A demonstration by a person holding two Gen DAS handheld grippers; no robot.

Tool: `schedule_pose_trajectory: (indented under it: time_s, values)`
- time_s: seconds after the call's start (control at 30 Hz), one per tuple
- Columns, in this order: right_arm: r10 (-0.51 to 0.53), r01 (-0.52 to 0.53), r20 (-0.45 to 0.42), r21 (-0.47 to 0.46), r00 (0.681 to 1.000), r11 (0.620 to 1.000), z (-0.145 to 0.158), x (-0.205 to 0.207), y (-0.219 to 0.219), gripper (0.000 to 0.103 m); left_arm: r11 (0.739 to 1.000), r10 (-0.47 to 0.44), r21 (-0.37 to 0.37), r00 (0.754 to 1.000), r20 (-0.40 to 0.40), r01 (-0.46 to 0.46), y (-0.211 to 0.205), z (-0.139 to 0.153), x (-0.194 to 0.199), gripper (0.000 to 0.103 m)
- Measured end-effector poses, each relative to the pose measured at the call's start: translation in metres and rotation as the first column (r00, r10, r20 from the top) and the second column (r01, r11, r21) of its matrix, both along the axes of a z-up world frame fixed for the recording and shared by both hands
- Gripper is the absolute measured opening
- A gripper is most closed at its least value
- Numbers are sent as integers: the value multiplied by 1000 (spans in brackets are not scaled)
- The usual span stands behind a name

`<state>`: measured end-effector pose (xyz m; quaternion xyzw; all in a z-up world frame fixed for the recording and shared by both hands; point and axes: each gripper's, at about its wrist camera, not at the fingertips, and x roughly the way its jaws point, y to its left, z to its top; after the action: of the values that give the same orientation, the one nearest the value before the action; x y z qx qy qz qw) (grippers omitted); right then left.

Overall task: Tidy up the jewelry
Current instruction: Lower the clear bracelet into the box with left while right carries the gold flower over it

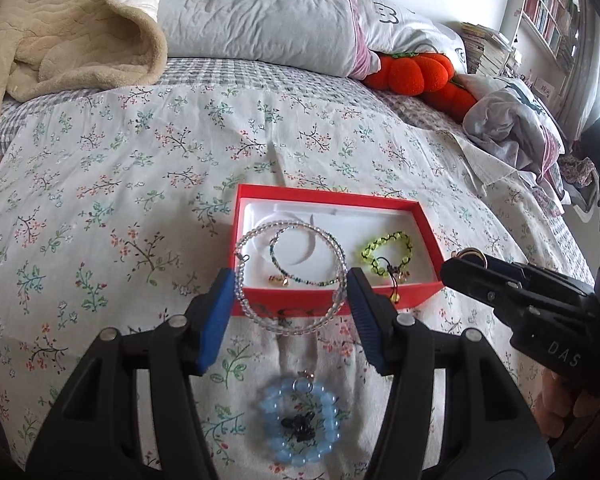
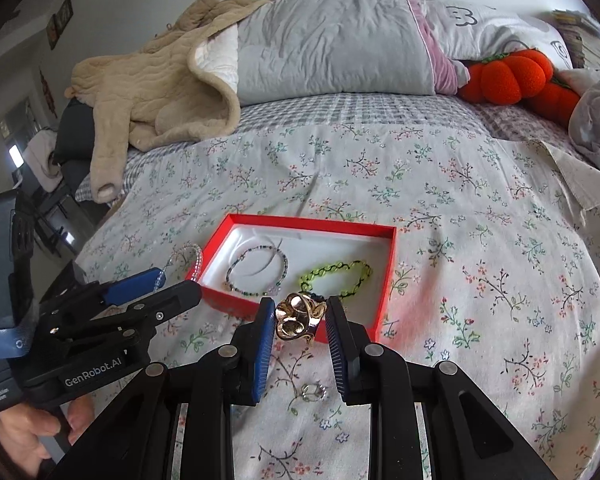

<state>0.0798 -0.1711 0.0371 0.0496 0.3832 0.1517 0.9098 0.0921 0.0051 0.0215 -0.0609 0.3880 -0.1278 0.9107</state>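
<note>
Lying under right gripper (image 2: 299,316): silver ring (image 2: 314,392)

your left wrist cam sits behind the left gripper (image 1: 291,292), looking forward and down along its fingers, close over the floral bedspread (image 1: 120,184). the red box (image 1: 332,200) lies just ahead, near centre. your right wrist cam does the same from behind the right gripper (image 2: 300,322), seeing that box (image 2: 312,226) from slightly further right. both views share the box, the bedspread, the grey pillow (image 1: 260,12) and the orange plush (image 1: 412,72) at the far end. each cam catches the other gripper at its frame edge: right one (image 1: 468,262) on the right, left one (image 2: 176,284) on the left.
</note>
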Motion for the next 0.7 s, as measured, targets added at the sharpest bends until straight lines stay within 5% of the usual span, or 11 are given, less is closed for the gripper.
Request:
schedule_pose_trajectory:
  time_s: [0.7]
  values:
    - [1, 0, -39, 28, 999, 1000, -29, 32, -12, 26, 997, -29, 74, 999, 21, 27, -21, -26, 33, 60]
